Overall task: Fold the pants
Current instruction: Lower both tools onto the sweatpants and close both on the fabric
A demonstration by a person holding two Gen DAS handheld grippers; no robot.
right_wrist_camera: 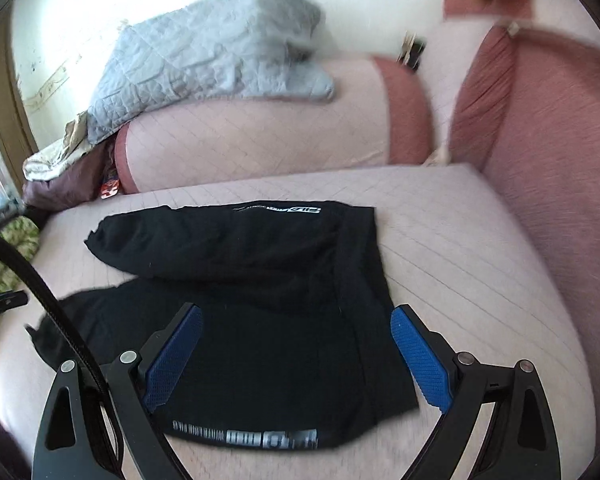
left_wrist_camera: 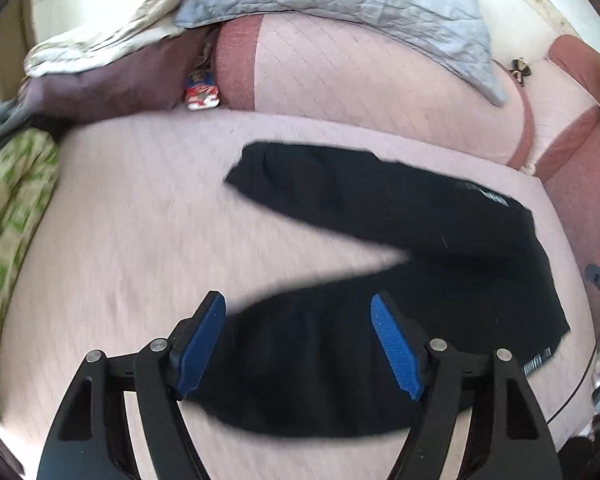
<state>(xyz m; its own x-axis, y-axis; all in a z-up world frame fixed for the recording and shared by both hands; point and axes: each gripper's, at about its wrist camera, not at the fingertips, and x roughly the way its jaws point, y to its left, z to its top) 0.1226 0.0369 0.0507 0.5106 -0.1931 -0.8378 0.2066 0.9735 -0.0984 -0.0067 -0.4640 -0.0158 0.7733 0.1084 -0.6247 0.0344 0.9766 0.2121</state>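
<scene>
only right view shows pants (right_wrist_camera: 240,300) waistband print.

Pink sofa, bright daylight behind.
A quilted pink seat cushion (right_wrist_camera: 460,248) meets a rose-coloured armrest (right_wrist_camera: 560,200); a grey quilted blanket (left_wrist_camera: 340,4) drapes the backrest (left_wrist_camera: 360,80), pale wall (right_wrist_camera: 60,40) glowing.

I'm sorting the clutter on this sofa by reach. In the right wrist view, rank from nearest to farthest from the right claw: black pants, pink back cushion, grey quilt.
From the right claw, open above the cloth:
1. Black pants, directly beneath and ahead, spread on the seat.
2. Pink back cushion, behind the pants, centre.
3. Grey quilt, draped on top of that cushion, upper left.
</scene>
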